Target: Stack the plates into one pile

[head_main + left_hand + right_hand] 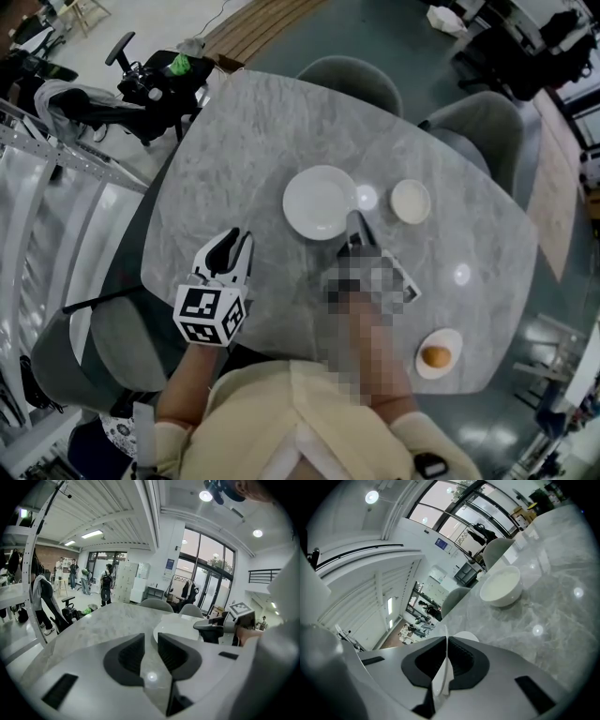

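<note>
Stacking is at the first plate: the large white plate point(319, 202), at the middle of the bench point(234, 141), is pinched by its rim in the nearly closed right tool point(355, 225). The left tool point(234, 246) is held half open and empty. Next, a steady carry toward another plate is probably called for.

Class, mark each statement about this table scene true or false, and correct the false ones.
1. The right hand-held gripper is shut on the rim of the large white plate. True.
2. The left hand-held gripper holds a plate. False: its jaws stand apart with nothing between them.
3. A round orange thing lies on the small plate. True.
4. The bowl stands on the large white plate. False: it stands on the table beside that plate, apart from it.
</note>
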Demonstrator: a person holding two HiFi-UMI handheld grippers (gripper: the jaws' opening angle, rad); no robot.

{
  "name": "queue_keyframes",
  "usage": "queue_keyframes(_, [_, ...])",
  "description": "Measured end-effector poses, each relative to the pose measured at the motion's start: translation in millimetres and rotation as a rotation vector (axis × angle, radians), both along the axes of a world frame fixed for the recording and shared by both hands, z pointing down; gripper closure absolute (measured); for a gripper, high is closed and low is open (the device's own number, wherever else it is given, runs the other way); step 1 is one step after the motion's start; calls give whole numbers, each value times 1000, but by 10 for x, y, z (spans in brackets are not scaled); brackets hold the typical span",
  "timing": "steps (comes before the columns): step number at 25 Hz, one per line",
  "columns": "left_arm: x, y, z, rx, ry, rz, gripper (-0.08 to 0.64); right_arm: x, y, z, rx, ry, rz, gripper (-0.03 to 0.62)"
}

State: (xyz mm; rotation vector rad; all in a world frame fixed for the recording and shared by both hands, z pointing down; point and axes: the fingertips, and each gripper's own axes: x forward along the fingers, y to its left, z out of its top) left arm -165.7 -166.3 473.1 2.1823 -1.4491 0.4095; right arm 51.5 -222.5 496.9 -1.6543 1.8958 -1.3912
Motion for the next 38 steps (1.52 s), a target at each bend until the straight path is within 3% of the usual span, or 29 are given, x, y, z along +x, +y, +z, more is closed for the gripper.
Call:
queue_keyframes(9, [-17,-11,67,-15,-5,1,474,47,10,318,-80,85,25,578])
queue_keyframes(22, [31,21,-1,0,-1,21,474,71,86,596,-174,419,-116,534])
queue_keyframes(27, [-14,75,-45,11,-2,22,474,37,107,530,-147,530,-161,492])
queue_keyframes(32, [-28,165,-90,24,-1,14,474,-78,117,335,-50,686,-255,457])
queue_keyframes(38, [-20,258,-245,54,5,2,474,-133,297,30,19,671,-292,457])
